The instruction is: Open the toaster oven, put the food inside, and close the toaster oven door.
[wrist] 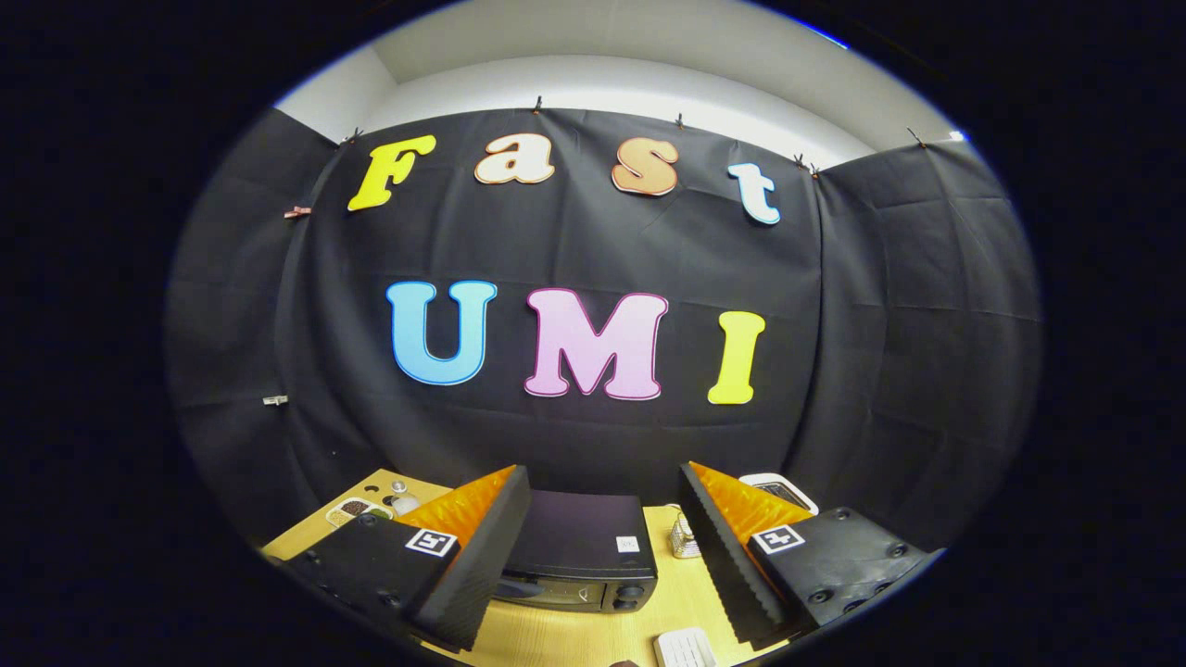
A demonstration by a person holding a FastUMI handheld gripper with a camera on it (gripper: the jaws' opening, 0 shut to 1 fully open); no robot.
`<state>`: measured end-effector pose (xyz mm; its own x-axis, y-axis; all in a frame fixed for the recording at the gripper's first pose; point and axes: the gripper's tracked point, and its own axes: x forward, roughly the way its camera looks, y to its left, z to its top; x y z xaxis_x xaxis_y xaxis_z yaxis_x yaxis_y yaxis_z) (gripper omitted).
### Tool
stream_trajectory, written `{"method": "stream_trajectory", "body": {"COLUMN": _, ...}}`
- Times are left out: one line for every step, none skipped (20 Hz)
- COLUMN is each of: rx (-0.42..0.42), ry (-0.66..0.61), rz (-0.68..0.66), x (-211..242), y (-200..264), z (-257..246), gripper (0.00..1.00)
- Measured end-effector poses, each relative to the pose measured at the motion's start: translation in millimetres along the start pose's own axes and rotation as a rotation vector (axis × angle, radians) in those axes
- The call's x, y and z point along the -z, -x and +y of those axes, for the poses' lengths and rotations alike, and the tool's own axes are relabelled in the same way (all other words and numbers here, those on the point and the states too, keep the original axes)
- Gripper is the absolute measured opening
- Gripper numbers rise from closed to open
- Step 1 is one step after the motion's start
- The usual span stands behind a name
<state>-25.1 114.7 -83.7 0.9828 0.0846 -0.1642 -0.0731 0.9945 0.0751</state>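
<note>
On the bench (574, 639), small dish (357, 509) of dark bits at ten o'clock, black toaster oven (579, 548) door closed, hand-held gripper (602, 556) spread wide, nothing pinched.

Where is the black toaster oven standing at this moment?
In the gripper view, the black toaster oven stands on the light wooden table, between and beyond the open gripper fingers, before the black cloth wall.

1. Gripper (602, 519) fingers are spread wide with nothing between them, hanging above the wooden table (574, 635).
2. Toaster oven (579, 551) sits right ahead past the fingers, door closed.
3. Bare table in front of the oven, apart from a small white object (684, 647).
4. Small wire thing (684, 537) stands just right of the oven; a snack tray (357, 509) lies well left.
</note>
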Motion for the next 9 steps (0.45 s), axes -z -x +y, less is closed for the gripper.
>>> {"method": "stream_trajectory", "body": {"rx": 0.007, "ry": -0.006, "rz": -0.002, "x": -4.2, "y": -1.0, "z": -5.7, "gripper": 0.99}}
{"method": "stream_trajectory", "body": {"rx": 0.016, "ry": -0.006, "rz": -0.017, "x": -9.5, "y": -1.0, "z": -12.5, "gripper": 0.99}}
{"method": "stream_trajectory", "body": {"rx": 0.03, "ry": 0.0, "rz": -0.027, "x": -14.8, "y": 0.1, "z": -20.0, "gripper": 0.99}}
{"method": "stream_trajectory", "body": {"rx": 0.043, "ry": 0.008, "rz": -0.038, "x": -18.3, "y": 1.3, "z": -26.8, "gripper": 0.99}}
{"method": "stream_trajectory", "body": {"rx": 0.051, "ry": 0.013, "rz": -0.042, "x": -21.2, "y": -0.8, "z": -29.8, "gripper": 0.99}}
{"method": "stream_trajectory", "body": {"rx": 0.056, "ry": 0.018, "rz": -0.045, "x": -24.6, "y": -2.5, "z": -33.5, "gripper": 0.99}}
{"method": "stream_trajectory", "body": {"rx": 0.064, "ry": 0.022, "rz": -0.052, "x": -29.9, "y": -2.6, "z": -37.4, "gripper": 0.99}}
{"method": "stream_trajectory", "body": {"rx": 0.069, "ry": 0.023, "rz": -0.058, "x": -34.9, "y": -3.6, "z": -40.6, "gripper": 0.99}}
{"method": "stream_trajectory", "body": {"rx": 0.071, "ry": 0.022, "rz": -0.064, "x": -37.7, "y": -2.8, "z": -42.2, "gripper": 0.99}}
